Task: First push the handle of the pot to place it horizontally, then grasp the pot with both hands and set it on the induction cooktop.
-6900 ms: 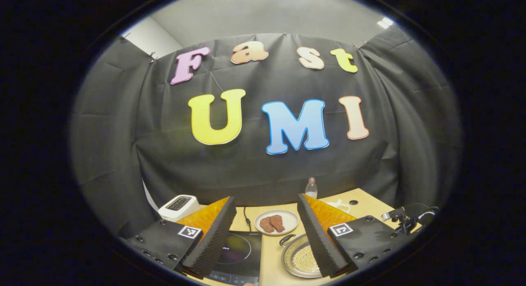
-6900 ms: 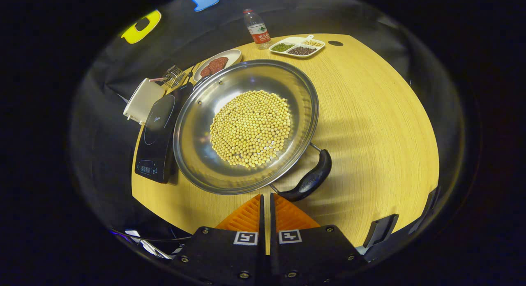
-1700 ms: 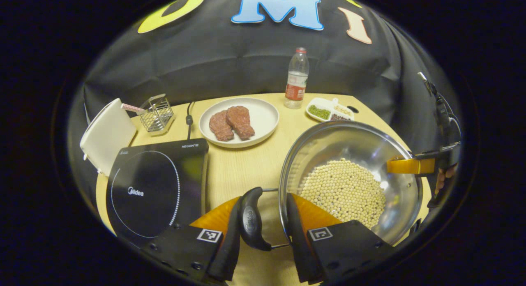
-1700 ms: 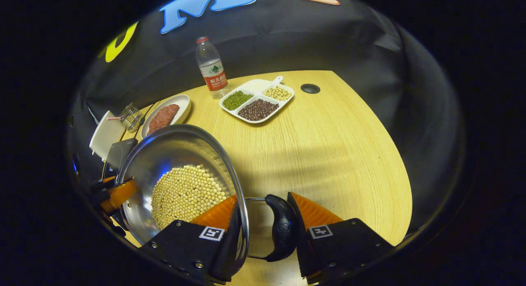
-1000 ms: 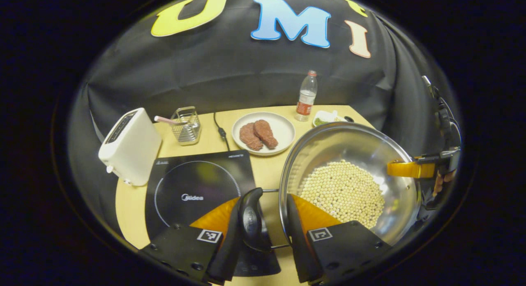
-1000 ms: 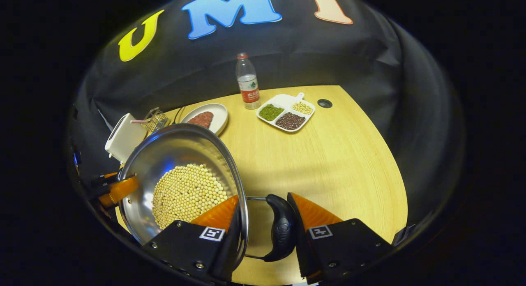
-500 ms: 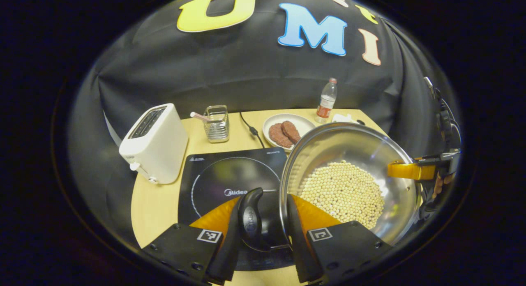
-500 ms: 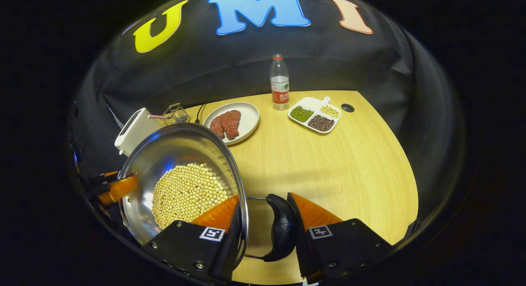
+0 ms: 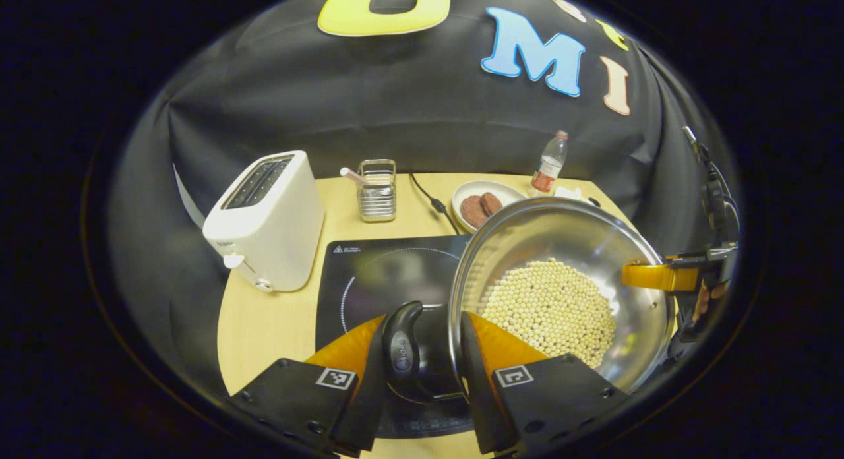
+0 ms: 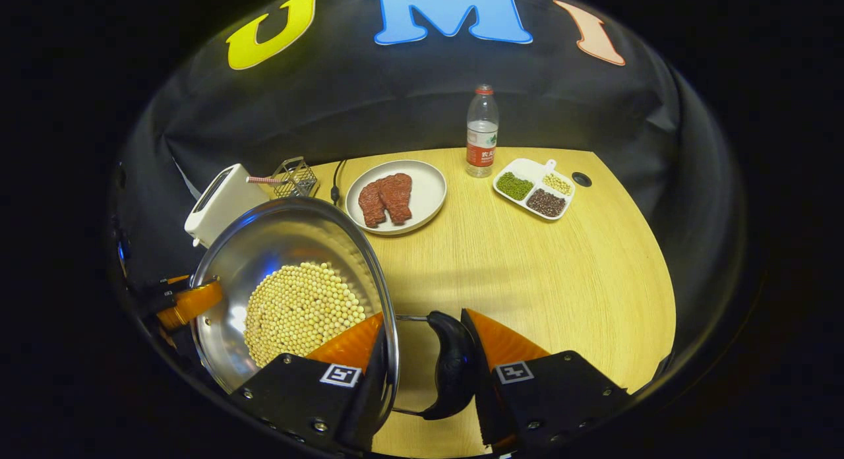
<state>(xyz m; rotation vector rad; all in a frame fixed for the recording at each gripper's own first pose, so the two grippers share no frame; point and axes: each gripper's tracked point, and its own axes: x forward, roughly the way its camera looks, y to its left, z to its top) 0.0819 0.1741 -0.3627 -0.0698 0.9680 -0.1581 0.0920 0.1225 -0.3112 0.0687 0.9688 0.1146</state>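
A steel pot [image 9: 560,248] with yellow beans [image 9: 550,310] is held between both grippers. My left gripper [image 9: 419,353] is shut on it: one finger presses the dark handle [image 9: 401,350], the other sits inside the rim. The pot overlaps the right part of the black induction cooktop [image 9: 376,274]. In the right gripper view, my right gripper [image 10: 425,367] clamps the opposite dark handle [image 10: 455,370] and the rim of the pot [image 10: 277,238] the same way. Each gripper appears across the pot in the other's view: right gripper [image 9: 659,276], left gripper [image 10: 191,302].
A white toaster [image 9: 267,218] stands left of the cooktop, a wire basket [image 9: 377,190] behind it. A plate [image 10: 428,195] of meat, a water bottle [image 10: 482,132] and a divided dish [image 10: 534,188] of beans sit at the back. Bare wooden table [image 10: 541,274] lies to the right.
Both grippers have carried the pot leftward, from beside the cooktop to over its right part. The toaster has come nearer in the left gripper view. Both grips are unchanged.
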